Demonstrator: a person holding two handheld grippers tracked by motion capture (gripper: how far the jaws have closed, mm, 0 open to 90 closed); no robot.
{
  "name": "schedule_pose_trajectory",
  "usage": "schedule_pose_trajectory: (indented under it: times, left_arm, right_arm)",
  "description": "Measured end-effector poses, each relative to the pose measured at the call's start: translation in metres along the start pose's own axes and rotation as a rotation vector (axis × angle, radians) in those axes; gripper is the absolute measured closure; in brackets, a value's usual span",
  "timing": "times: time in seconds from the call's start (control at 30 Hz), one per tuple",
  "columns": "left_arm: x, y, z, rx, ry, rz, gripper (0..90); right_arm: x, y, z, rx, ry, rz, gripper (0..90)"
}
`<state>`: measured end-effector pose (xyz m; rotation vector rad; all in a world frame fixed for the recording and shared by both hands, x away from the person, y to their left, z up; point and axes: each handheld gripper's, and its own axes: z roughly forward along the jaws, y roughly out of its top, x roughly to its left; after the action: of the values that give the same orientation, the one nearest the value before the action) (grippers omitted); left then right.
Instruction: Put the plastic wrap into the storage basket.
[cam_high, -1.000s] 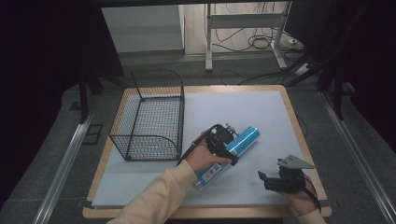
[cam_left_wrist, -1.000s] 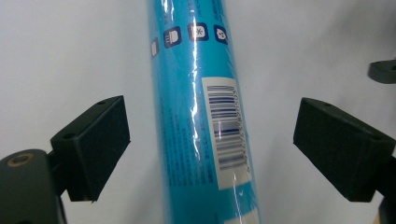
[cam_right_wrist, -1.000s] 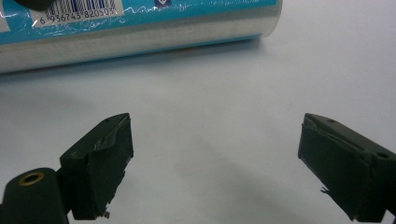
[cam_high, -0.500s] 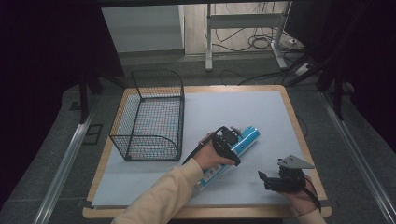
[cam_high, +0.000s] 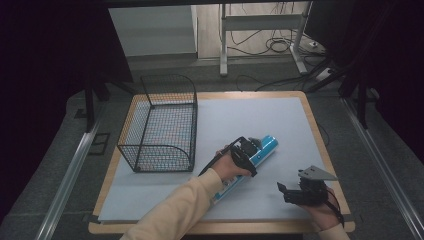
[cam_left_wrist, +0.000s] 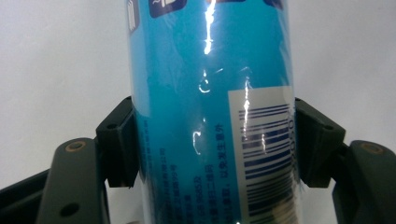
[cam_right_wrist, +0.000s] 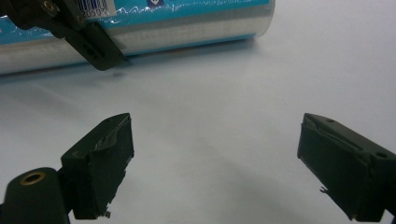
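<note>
High view shows that little has moved in the last second: my left gripper (cam_high: 253, 149) sat over the blue can (cam_high: 265, 147) then and it sits there still, only a bit more squarely across the can, which lies in the same spot on the white mat (cam_high: 260, 115), to the right of the wire basket (cam_high: 162, 122). From the left gripper view I see both pads pressed against the two sides of the blue can (cam_left_wrist: 210, 107), so I judge the grip is now made and the lift can begin, probably toward the basket. My right gripper (cam_high: 292, 192) has stayed near the front edge of the mat, well apart from the can, and its jaws are spread wide with nothing between them; in the right gripper view the mat (cam_right_wrist: 224, 140) lies bare between the pads. Counting the things: one can, one basket with nothing visible in it, one mat on one wooden table (cam_high: 320, 145), and two grippers.
</note>
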<state>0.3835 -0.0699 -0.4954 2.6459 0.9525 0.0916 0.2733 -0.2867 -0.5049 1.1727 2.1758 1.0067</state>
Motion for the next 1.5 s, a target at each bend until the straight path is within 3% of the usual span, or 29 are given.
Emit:
schedule_pose_trajectory:
  times: [0.23, 0.43, 0.73, 1.5]
  left_arm:
    - [0.005, 0.005, -0.001, 0.045, -0.034, -0.022, 30.8]
    - [0.007, 0.01, -0.012, 0.067, -0.035, 0.008, 31.2]
    - [0.013, 0.015, -0.049, 0.04, -0.019, 0.041, 31.5]
    - [0.022, 0.017, -0.091, -0.003, 0.002, 0.068, 31.8]
  right_arm:
    - [0.0, 0.001, -0.002, -0.015, -0.014, 0.002, 11.7]
    - [-0.002, 0.001, -0.002, -0.017, -0.014, 0.003, 11.8]
    - [-0.001, 0.001, -0.003, -0.019, -0.02, 0.003, 11.8]
    - [-0.002, 0.001, -0.003, -0.022, -0.019, 0.004, 11.8]
